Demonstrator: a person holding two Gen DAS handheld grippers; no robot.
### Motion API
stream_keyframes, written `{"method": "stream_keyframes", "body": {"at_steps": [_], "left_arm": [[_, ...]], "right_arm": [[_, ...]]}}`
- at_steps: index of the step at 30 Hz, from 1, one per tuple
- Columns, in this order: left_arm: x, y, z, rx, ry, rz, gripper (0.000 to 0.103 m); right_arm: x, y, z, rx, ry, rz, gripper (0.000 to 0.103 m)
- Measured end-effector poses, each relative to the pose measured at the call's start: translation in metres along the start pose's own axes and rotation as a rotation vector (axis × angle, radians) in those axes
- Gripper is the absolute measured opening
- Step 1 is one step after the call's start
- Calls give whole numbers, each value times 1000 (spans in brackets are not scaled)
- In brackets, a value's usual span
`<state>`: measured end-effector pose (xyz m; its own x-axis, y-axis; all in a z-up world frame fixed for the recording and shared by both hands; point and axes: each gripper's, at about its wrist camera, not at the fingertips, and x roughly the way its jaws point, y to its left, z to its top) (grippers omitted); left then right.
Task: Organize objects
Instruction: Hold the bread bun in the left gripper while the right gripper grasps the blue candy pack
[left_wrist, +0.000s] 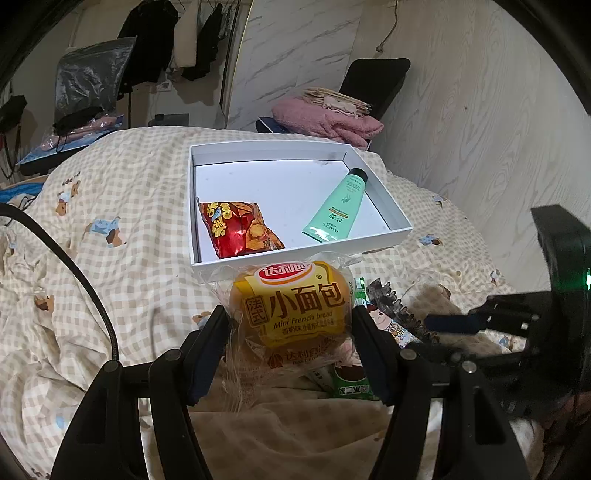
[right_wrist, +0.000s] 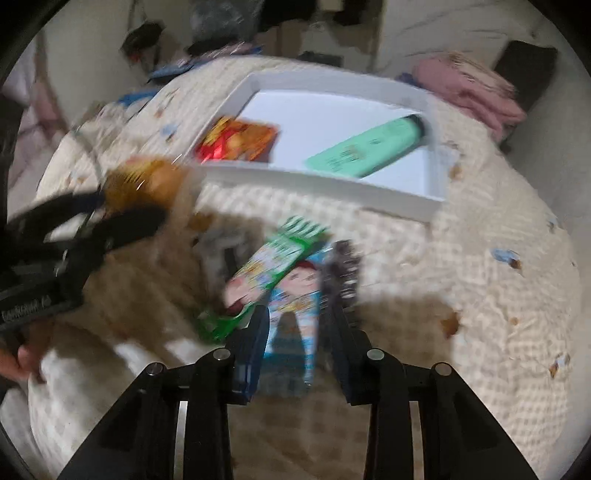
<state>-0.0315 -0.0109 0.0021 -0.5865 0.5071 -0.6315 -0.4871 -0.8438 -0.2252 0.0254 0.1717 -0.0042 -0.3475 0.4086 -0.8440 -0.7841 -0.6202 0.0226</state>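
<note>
My left gripper (left_wrist: 290, 328) is shut on a yellow mini French bread packet (left_wrist: 291, 306), held just in front of the white box (left_wrist: 295, 256). A red snack bag (left_wrist: 240, 229) and a green tube (left_wrist: 336, 206) lie inside the box. The right wrist view is blurred. There my right gripper (right_wrist: 297, 328) points down at a blue cartoon packet (right_wrist: 291, 325), which sits between its narrowly spaced fingers. The blur hides whether the pads press on it. A black hair claw (right_wrist: 343, 266) lies against the right finger, and a green packet (right_wrist: 280, 251) rests to the left.
Everything rests on a checked quilt (left_wrist: 110, 221) over a bed. A black cable (left_wrist: 74, 266) arcs at the left. Pink towels (left_wrist: 328, 122) lie on a chair behind the box. A person's hand (right_wrist: 18, 362) holds the left gripper.
</note>
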Motion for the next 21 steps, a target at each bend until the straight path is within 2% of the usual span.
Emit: {"method": "stream_keyframes", "body": {"at_steps": [4, 5, 7, 11, 12, 13, 16, 21], "left_arm": [[0, 0, 0, 1, -1, 1, 70], [0, 0, 0, 1, -1, 2, 70], [0, 0, 0, 1, 0, 3, 70], [1, 0, 0, 2, 5, 4, 70], [1, 0, 0, 3, 6, 4, 70], [1, 0, 0, 3, 6, 4, 70], [1, 1, 0, 2, 7, 4, 70], [2, 2, 0, -3, 10, 3, 70]], "right_arm": [[6, 5, -3, -30, 17, -51, 38], [7, 5, -4, -32, 20, -50, 45], [11, 6, -4, -32, 33, -49, 50], [21, 9, -7, -38, 70, -46, 50], [24, 9, -7, -40, 81, -47, 49], [27, 9, -8, -37, 89, -44, 37], [20, 3, -7, -9, 71, -26, 34], [-12, -16, 4, 45, 13, 55, 32]]}}
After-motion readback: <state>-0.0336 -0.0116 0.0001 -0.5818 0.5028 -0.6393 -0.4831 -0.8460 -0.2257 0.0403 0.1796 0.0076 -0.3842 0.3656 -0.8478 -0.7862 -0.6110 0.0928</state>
